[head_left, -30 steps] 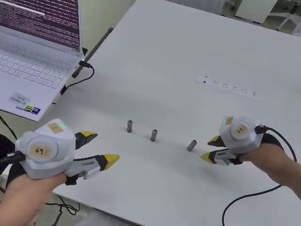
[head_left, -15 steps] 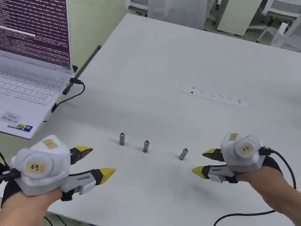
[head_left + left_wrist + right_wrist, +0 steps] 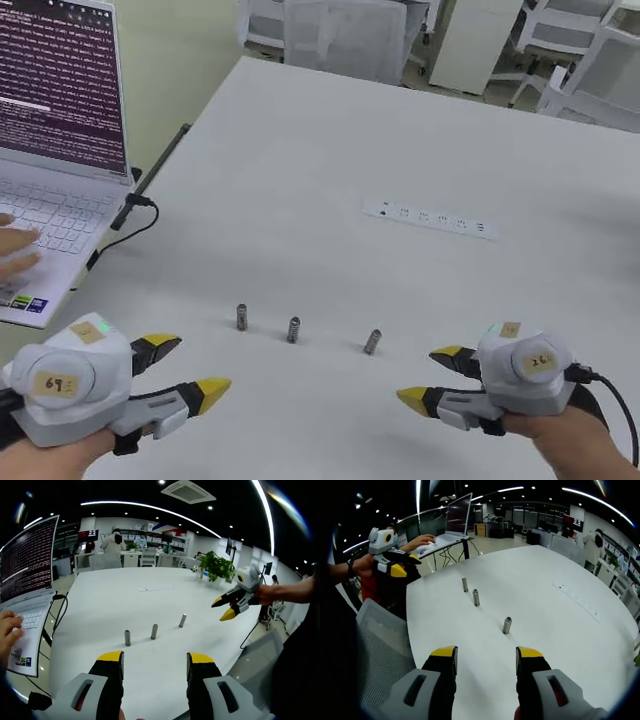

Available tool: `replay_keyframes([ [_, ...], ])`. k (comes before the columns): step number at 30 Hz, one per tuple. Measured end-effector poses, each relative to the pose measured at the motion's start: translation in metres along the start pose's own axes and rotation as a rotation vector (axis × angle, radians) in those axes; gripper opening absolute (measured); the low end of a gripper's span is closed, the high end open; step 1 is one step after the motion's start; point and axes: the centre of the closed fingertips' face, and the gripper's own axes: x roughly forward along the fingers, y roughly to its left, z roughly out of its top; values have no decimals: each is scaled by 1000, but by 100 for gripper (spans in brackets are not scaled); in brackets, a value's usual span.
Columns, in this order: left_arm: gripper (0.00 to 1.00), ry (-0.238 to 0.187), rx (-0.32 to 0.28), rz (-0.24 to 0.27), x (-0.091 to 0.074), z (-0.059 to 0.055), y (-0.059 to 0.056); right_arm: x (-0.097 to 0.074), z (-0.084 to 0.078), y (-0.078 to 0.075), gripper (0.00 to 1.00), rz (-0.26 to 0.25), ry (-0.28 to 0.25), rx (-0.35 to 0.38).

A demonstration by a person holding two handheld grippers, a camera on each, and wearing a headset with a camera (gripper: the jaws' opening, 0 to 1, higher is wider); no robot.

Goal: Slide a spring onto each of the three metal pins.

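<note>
Three short metal pins stand in a row on the white table, each wrapped in a spring: left pin (image 3: 242, 317), middle pin (image 3: 293, 329), right pin (image 3: 372, 342), which leans slightly. The same row appears in the left gripper view (image 3: 127, 637) (image 3: 154, 631) (image 3: 183, 620) and in the right gripper view (image 3: 465, 584) (image 3: 476, 597) (image 3: 507, 625). My left gripper (image 3: 185, 369) hovers open at the near left, short of the pins. My right gripper (image 3: 433, 375) is open to the right of the right pin. Both hold nothing.
An open laptop (image 3: 55, 150) sits at the table's left edge, a hand (image 3: 18, 250) resting on its keyboard and a black cable (image 3: 125, 225) plugged in. A white power strip (image 3: 430, 217) lies beyond the pins. Chairs (image 3: 345, 40) stand past the far edge.
The head camera has tilted up, so the scene sits lower in the picture. Both grippers have drawn back toward me, away from the pins. A hand has appeared on the laptop.
</note>
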Motion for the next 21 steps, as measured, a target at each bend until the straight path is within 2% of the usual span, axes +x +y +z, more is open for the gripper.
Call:
replay_keyframes([
  [6, 46, -2, 12, -9, 1, 3, -2, -15, -10, 8, 48, -40, -29, 61],
  [11, 46, -5, 26, -19, 2, 8, -4, -25, -22, 17, 50, -59, -24, 89],
  [15, 47, -10, 30, -23, 3, 10, -4, -31, -25, 22, 51, -74, -43, 123],
  [21, 49, -10, 33, -21, 2, 11, -4, -35, -27, 28, 55, -83, -47, 136],
])
